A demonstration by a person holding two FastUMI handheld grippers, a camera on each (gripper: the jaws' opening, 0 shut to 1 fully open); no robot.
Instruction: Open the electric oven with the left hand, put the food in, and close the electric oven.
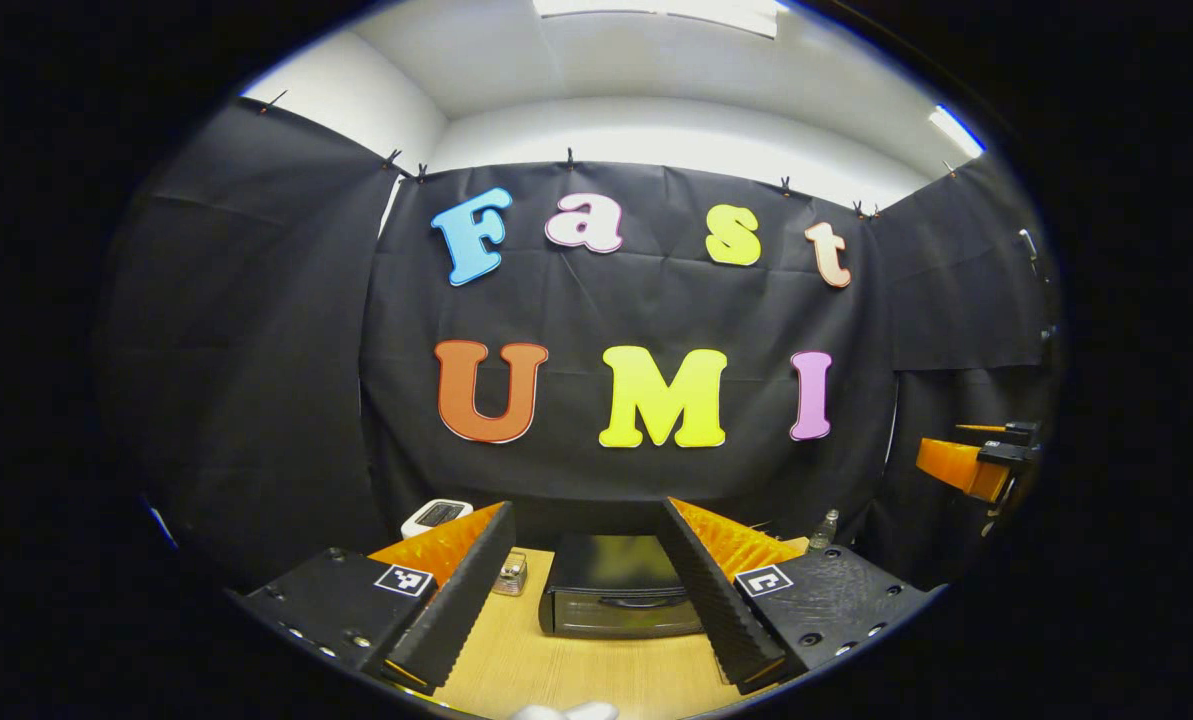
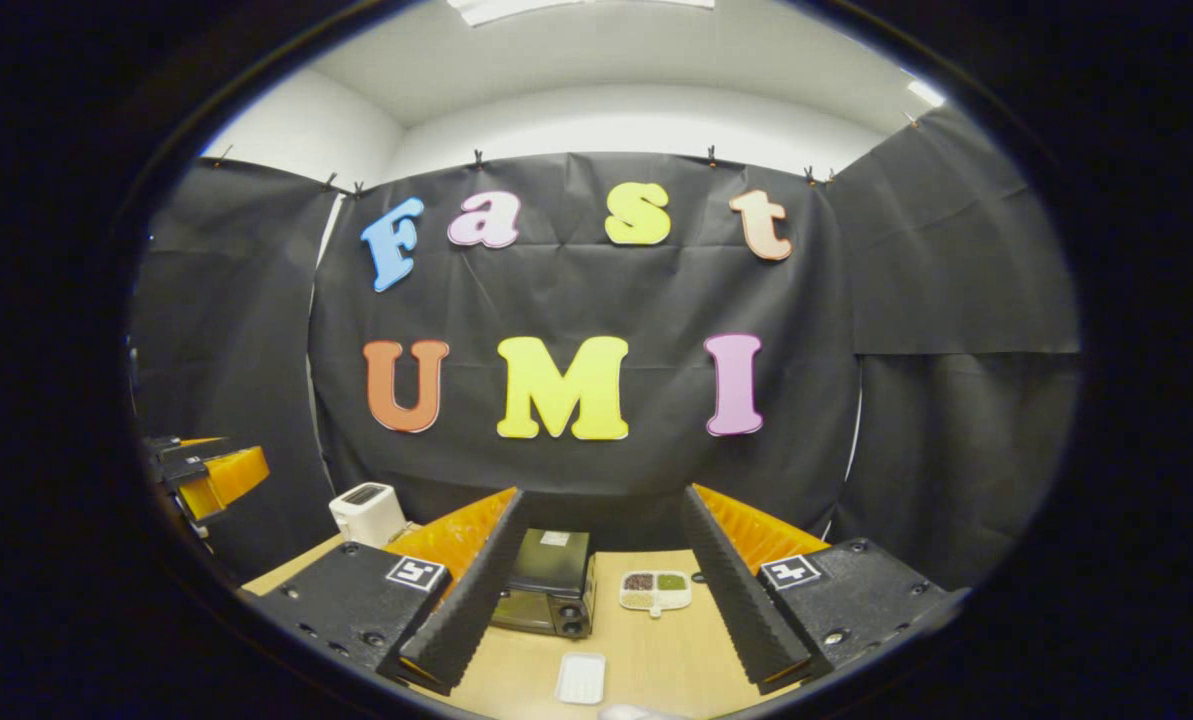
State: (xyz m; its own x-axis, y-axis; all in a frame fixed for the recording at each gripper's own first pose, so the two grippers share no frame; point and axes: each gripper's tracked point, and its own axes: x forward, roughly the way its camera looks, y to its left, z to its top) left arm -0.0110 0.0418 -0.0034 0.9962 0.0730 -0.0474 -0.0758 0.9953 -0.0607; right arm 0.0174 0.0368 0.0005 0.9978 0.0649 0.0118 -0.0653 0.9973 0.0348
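The black electric oven (image 1: 616,600) stands on the wooden table (image 1: 576,680) with its door closed, straight ahead between the fingers of my left gripper (image 1: 586,507), which is open and holds nothing. In the right gripper view the oven (image 2: 548,585) sits left of centre. Beside it on the right lies a white divided dish of food (image 2: 656,590). My right gripper (image 2: 604,492) is open and empty, well back from both. Each gripper also appears at the edge of the other's view: the right gripper (image 1: 976,465) far right, the left gripper (image 2: 206,470) far left.
A white toaster (image 2: 368,513) stands at the table's back left. A small glass jar (image 1: 511,573) is just left of the oven, and a small bottle (image 1: 824,530) stands behind on the right. An empty white tray (image 2: 581,678) lies near the front edge.
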